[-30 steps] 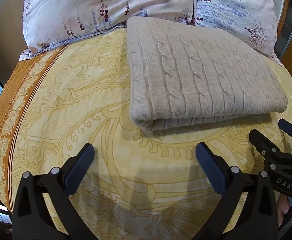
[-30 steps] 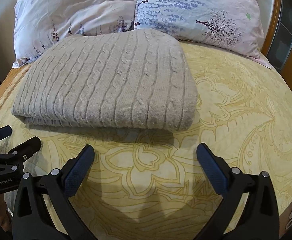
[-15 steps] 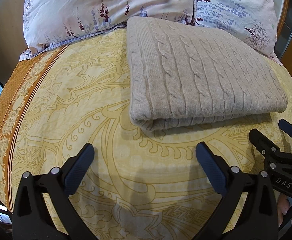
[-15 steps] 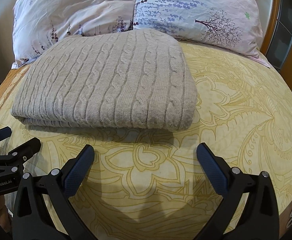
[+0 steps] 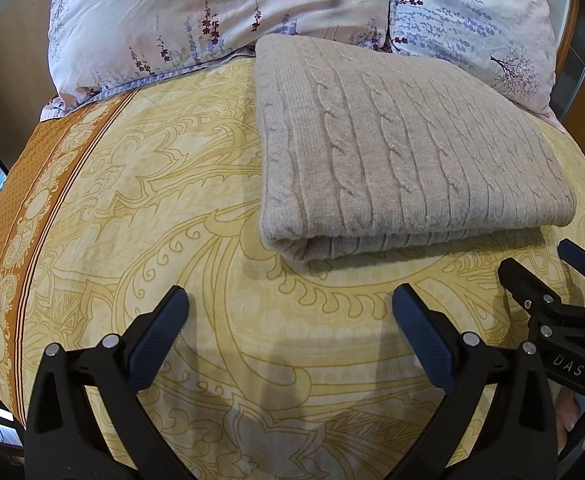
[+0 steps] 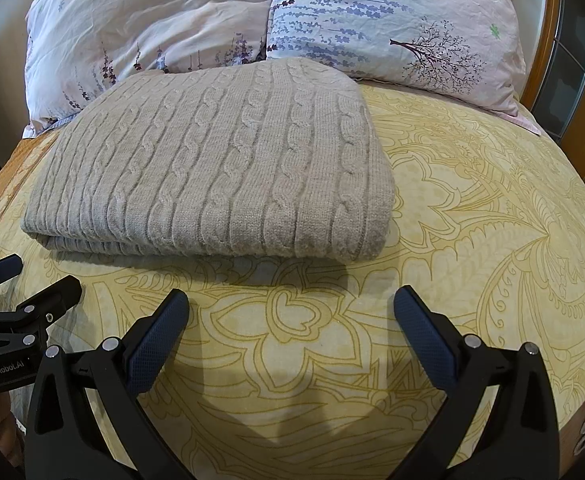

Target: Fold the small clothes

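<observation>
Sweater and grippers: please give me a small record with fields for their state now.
garment: beige cable-knit sweater, folded flat
surface: yellow patterned bedspread
behind garment: two floral pillows
left gripper: open, empty, short of the sweater's near edge
right gripper: open, empty, short of the sweater's near edge
contact: neither gripper touches the sweater
</observation>
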Tool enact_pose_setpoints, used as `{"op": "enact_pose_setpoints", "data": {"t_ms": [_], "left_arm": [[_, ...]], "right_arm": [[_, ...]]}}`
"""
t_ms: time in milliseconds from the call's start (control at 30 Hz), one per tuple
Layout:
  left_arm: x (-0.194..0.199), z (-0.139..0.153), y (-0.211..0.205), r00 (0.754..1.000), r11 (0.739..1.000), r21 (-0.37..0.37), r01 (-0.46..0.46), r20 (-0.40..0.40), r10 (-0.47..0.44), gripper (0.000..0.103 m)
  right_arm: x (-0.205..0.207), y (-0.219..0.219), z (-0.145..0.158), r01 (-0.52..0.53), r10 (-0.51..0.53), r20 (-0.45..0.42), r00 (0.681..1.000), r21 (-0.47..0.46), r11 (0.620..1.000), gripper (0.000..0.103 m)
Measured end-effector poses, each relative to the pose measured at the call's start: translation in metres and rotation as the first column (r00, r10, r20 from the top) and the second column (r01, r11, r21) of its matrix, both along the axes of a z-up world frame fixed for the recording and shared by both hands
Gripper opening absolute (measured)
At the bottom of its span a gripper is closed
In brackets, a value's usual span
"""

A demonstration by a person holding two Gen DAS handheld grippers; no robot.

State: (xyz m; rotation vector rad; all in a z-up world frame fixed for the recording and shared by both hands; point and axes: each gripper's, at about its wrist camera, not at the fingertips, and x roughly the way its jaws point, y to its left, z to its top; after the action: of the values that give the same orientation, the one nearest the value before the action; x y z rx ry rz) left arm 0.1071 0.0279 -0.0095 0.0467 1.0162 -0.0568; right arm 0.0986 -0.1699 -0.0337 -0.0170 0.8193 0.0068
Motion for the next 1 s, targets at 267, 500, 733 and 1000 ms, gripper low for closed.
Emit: {"op": "enact_pose_setpoints", "data": {"t_ms": [267,500,733,1000], "left_arm": [[-0.0021,-0.0002,0.0004,1.0,1.0,-0.002,-0.007,0.006,0.007,0.101],[-0.0025,0.0,0.0005,1.0,1.0,-0.002,-0.009,0.007,0.009,0.101],[-0.0028,-0.0001,0.0002,1.0,1.0,-0.001,-0.01,0.007,0.01,0.101],[-0.0025,0.0,0.0005,1.0,1.0,-0.002,-0.01,0.007,0.01,0.101]], "right_arm": [[0.0002,0.0,-0.0001,0.0,0.0,0.0,1.0,0.0,1.0,0.102],[0.0001,0.0,0.0,0.0,0.0,0.0,1.0,0.0,1.0,0.102],[0.0,0.0,0.0,0.0,0.0,0.0,1.0,0.0,1.0,0.102],[-0.0001,-0.0001,0.0001,-0.001,0.001,0.0,1.0,0.0,1.0,0.102]]}}
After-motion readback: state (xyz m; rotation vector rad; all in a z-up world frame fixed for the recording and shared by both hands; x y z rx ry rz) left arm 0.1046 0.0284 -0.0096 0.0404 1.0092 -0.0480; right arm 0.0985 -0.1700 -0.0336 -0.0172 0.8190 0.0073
